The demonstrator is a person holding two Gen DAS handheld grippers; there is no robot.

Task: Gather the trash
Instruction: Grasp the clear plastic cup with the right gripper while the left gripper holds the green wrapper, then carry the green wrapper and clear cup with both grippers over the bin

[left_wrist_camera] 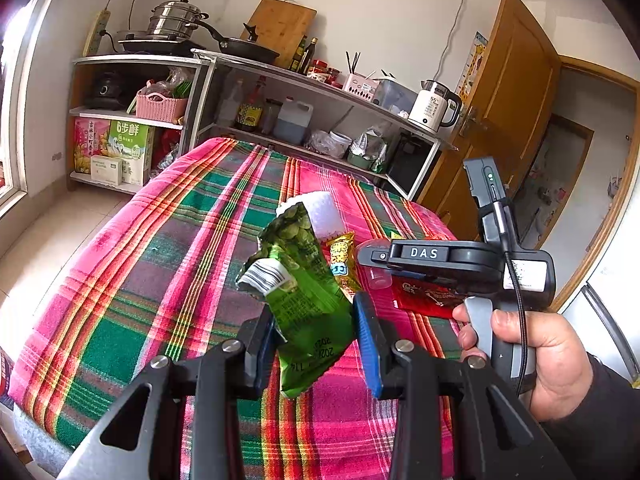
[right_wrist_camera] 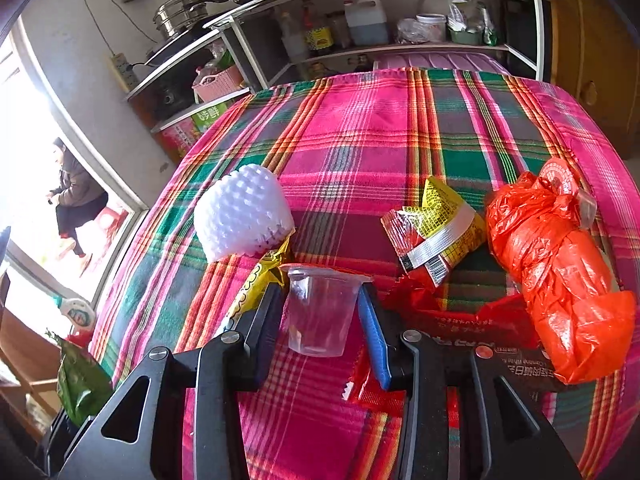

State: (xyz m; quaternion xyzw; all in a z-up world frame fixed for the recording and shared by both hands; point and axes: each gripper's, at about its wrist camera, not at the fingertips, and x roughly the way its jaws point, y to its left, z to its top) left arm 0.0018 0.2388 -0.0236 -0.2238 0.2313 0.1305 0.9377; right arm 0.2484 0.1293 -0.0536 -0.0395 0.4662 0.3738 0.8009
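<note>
Green snack wrapper (left_wrist_camera: 306, 300) pinched in the left gripper (left_wrist_camera: 314, 334), clear plastic cup (right_wrist_camera: 320, 312) framed by the right gripper (right_wrist_camera: 320, 320)
Left jaws are clamped on the crumpled wrapper, which hangs lifted above the plaid tablecloth (left_wrist_camera: 160, 280); the right gripper's fingers stand on either side of the cup at its rim, but whether they press it I cannot tell. Ahead and to the left of the right gripper lies a white foam fruit net (right_wrist_camera: 242, 214), with a yellow wrapper (right_wrist_camera: 256, 280) just beside the cup; to the right lie a red wrapper (right_wrist_camera: 460, 324), a yellow-and-silver packet (right_wrist_camera: 436, 232) and a bunched orange plastic bag (right_wrist_camera: 560, 264)
</note>
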